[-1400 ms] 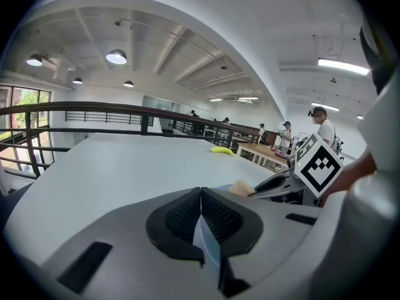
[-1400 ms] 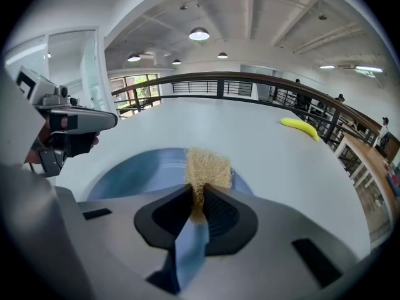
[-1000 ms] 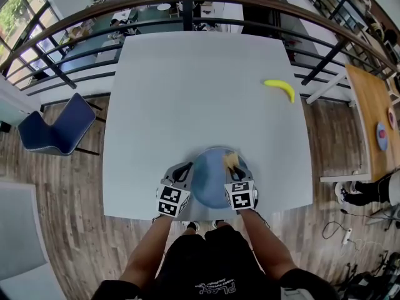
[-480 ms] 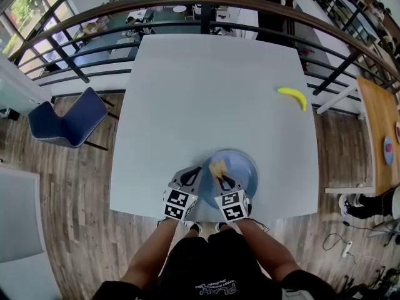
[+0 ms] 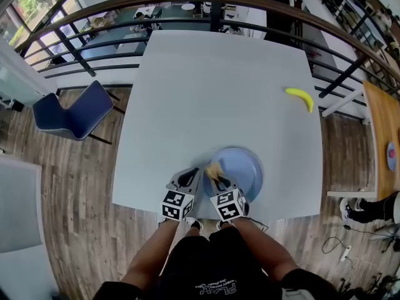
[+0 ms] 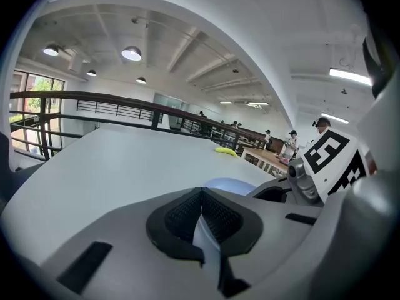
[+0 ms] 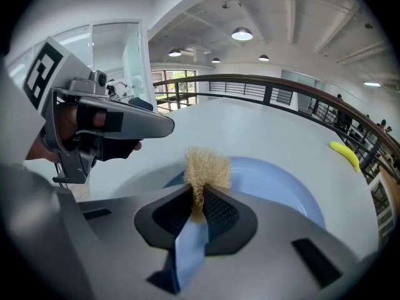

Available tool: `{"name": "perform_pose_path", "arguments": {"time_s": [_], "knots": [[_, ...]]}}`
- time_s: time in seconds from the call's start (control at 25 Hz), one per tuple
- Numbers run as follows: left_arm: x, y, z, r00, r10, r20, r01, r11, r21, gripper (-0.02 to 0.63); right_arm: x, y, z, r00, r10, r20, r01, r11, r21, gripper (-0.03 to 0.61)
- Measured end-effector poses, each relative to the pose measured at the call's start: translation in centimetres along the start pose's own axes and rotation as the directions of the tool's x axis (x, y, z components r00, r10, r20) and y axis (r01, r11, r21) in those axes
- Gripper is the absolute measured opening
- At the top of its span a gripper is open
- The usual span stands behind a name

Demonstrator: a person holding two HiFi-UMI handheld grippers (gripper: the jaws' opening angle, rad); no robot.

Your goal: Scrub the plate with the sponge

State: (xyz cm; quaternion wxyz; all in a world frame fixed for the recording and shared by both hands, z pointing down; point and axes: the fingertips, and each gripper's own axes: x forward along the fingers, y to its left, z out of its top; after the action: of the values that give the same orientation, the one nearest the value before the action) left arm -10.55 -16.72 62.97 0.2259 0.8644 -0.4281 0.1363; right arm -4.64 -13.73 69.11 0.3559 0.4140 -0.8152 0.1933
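The tan fibrous sponge (image 7: 206, 167) has crossed the round pale-blue plate (image 5: 248, 167) over the last second. It started on the side of the plate away from the left gripper (image 5: 192, 179) and now sits at the rim nearest that gripper's jaws. The right gripper (image 5: 215, 175) has swung across with it, so the two sets of jaws have drawn close together. The plate itself has stayed at the near edge of the pale grey worktop (image 5: 212, 86), just beyond both sets of jaws.

The right gripper's jaws are clenched on the sponge. Its own view shows the tuft pinched between the black pads and standing up past their tips, with the plate's blue well spreading beyond and to the right. That view also shows the left gripper just to the left of the sponge, with its tip over the plate's edge. The head view cannot show whether that tip touches the rim, and the right gripper view does not settle it either.

The left gripper's jaws are pressed together, pad against pad, and I can see nothing between them. Only a sliver of the plate shows past their tips.

Only the head view takes in the whole worktop. A yellow banana (image 5: 300, 97) lies well beyond the jaws and off to their right, and a blue chair (image 5: 69, 114) stands on the floor far to their left.
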Motion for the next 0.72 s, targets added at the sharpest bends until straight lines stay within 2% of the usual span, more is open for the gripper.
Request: {"name": "perform_pose_path", "arguments": {"time_s": [0.16, 0.72], "knots": [[-0.3, -0.2, 0.2, 1.000, -0.003, 0.015, 0.003, 1.000, -0.029, 0.012, 0.3, -0.2, -0.2, 1.000, -0.011, -0.012, 0.011, 1.000, 0.001, 0.057], [0.2, -1.5, 0.5, 0.999, -0.029, 0.027, 0.029, 0.999, -0.013, 0.012, -0.7, -4.6, -3.0, 0.988, -0.137, -0.072, 0.141, 0.989, 0.051, 0.057]]}}
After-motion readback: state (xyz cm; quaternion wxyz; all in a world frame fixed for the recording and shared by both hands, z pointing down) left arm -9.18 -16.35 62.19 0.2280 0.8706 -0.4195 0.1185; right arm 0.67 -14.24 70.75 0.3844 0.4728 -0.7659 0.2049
